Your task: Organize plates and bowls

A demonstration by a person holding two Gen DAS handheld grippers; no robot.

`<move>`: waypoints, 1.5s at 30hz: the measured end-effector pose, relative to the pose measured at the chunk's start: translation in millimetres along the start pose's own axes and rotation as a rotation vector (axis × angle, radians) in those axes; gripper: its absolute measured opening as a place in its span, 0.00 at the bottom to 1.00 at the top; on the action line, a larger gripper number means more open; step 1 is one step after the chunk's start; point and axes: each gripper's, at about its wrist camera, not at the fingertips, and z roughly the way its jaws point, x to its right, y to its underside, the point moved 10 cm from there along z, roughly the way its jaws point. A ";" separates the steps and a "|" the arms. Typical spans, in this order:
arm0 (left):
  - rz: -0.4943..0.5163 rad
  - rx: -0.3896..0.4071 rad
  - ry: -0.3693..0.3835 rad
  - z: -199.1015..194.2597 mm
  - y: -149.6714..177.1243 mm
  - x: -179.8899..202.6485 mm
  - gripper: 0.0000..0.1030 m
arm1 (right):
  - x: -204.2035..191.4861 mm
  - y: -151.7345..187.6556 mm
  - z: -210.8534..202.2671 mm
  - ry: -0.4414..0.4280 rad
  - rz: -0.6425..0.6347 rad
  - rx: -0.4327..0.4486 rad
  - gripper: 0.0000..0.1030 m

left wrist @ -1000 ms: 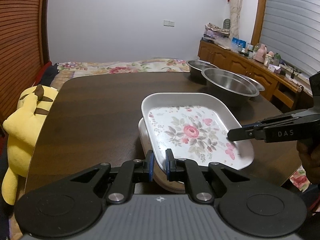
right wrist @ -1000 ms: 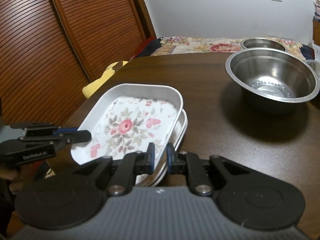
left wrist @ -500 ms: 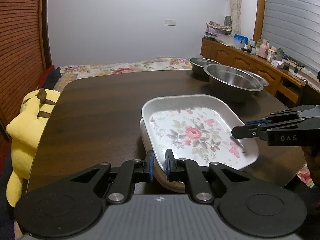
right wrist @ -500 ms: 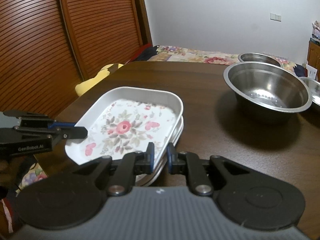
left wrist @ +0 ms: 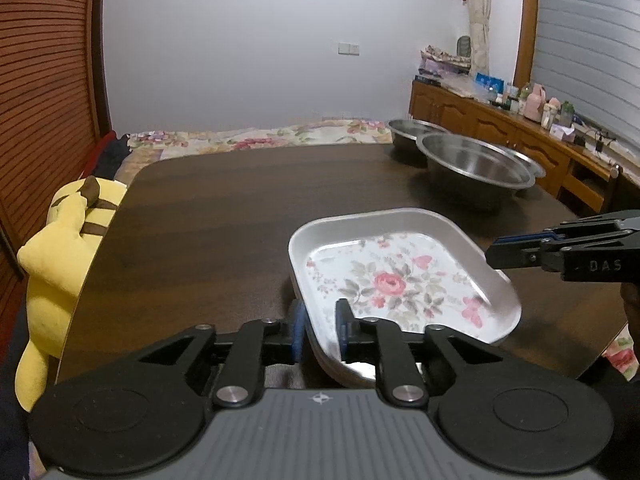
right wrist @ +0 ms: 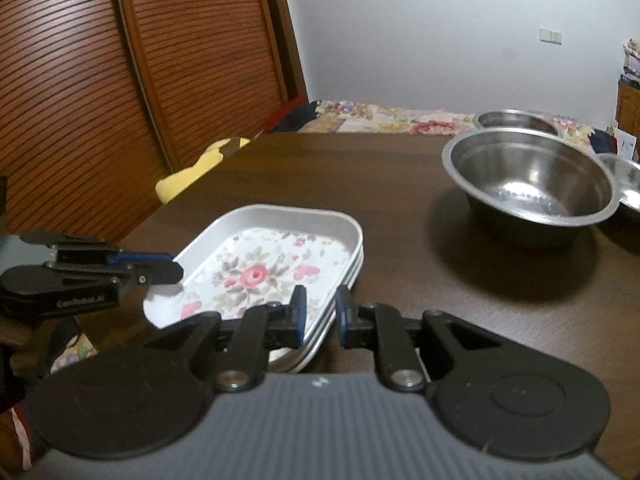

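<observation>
The right gripper carries the white letters "DAS" on its side, read in the left wrist view at 3 o'clock. The left gripper bears "GenRobot.AI", blurred but legible, at 9 o'clock in the right wrist view.

The floral tray, a white rectangular dish with a pink rose printed in its middle, lies face up on top of a stack of similar trays. The stack sits near the edge of the dark wooden table closest to the person. The tray's long axis seems to run away from both cameras, from 7 to 1 o'clock in the right wrist view and from 5 to 11 o'clock in the left. The two grippers are at its opposite long sides.

The left gripper's jaws are opening, with the tray's rim between the blue pads and a gap showing. The right gripper's jaws are opening too, with the rim between them. Whether its pads press on the rim cannot be told.

Large steel bowls stand well apart from the tray, at 2 o'clock. A yellow plush toy sits beside the table at 9 o'clock.
</observation>
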 end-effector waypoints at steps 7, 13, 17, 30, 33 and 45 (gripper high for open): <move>-0.017 0.058 0.001 -13.6 -23.1 -2.4 0.39 | 17.9 -13.0 -22.1 0.018 0.037 0.055 0.17; 0.005 0.092 0.015 -13.4 -45.6 6.0 0.52 | 47.3 -23.6 -29.8 0.068 0.078 0.097 0.37; 0.014 0.120 0.047 -9.4 -65.7 19.0 0.54 | 69.3 -28.0 -34.4 0.122 0.079 0.124 0.39; 0.054 0.141 0.135 25.7 -117.2 72.9 0.55 | 152.7 -43.7 -42.8 0.261 0.170 0.174 0.48; 0.061 0.139 0.144 35.4 -124.3 81.6 0.55 | 164.4 -44.5 -37.0 0.278 0.183 0.172 0.48; 0.088 0.082 0.164 88.1 -134.5 113.8 0.52 | 193.3 -39.7 -22.9 0.297 0.263 0.163 0.48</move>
